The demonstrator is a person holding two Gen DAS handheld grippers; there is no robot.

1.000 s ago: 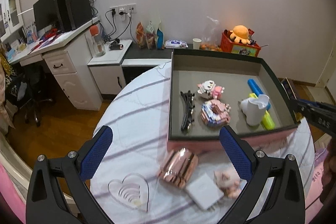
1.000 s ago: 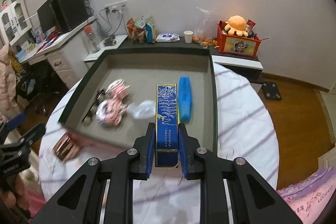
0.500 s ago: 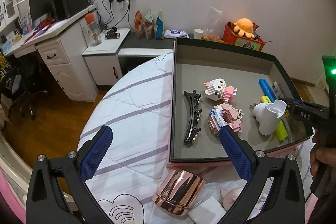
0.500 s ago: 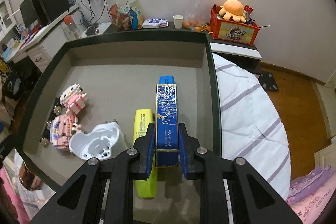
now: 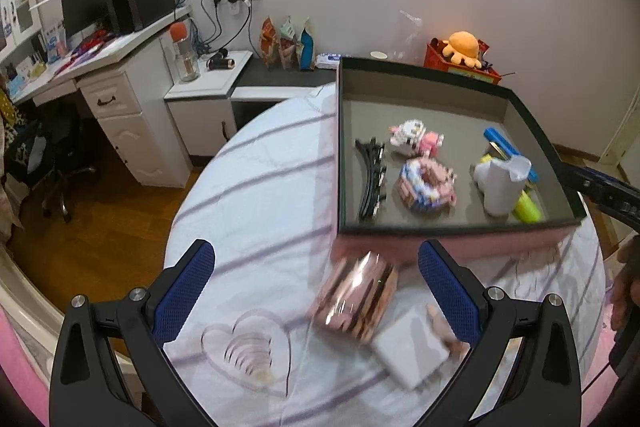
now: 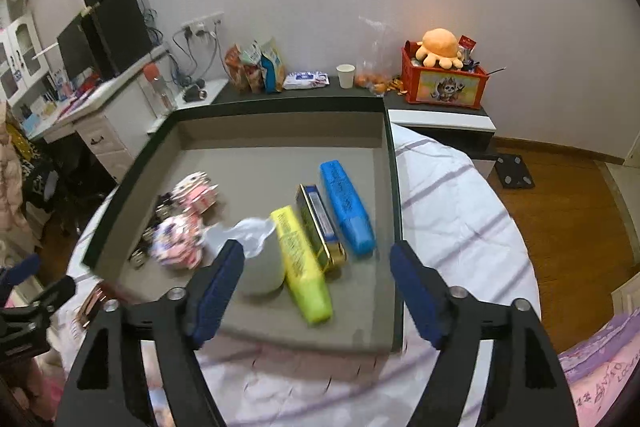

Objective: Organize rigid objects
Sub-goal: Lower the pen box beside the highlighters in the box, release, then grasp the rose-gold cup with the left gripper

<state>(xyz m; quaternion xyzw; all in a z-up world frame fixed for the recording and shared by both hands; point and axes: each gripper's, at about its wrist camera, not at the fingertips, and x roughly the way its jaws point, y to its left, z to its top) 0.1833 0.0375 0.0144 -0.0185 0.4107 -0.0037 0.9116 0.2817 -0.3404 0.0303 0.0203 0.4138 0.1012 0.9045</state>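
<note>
Lying on its narrow edge inside the grey tray (image 6: 388,187), the gold-rimmed blue tin (image 6: 320,223) is wedged between the yellow highlighter (image 6: 300,263) on its left and the blue case (image 6: 347,213) on its right, touching or nearly touching both. Nothing is held by the right gripper (image 6: 316,279): its jaws are opening and stand wide of the tin, with no pad pressing on it. A topple is judged possible, since the tin is balanced on a thin side and could be knocked flat if a finger is dragged across it on the way out. The white cup (image 6: 256,259) just beside the left finger could also be nudged into the block figures (image 6: 180,239). On the near side of the tray, outside it, the rose-gold cylinder (image 5: 356,299) and the white card (image 5: 410,353) are framed by the left gripper (image 5: 316,295), whose jaws are spread and empty. The cylinder lies on its side and could be rolled away over the striped cloth (image 5: 256,187) by a closing pad that meets it off-centre.
</note>
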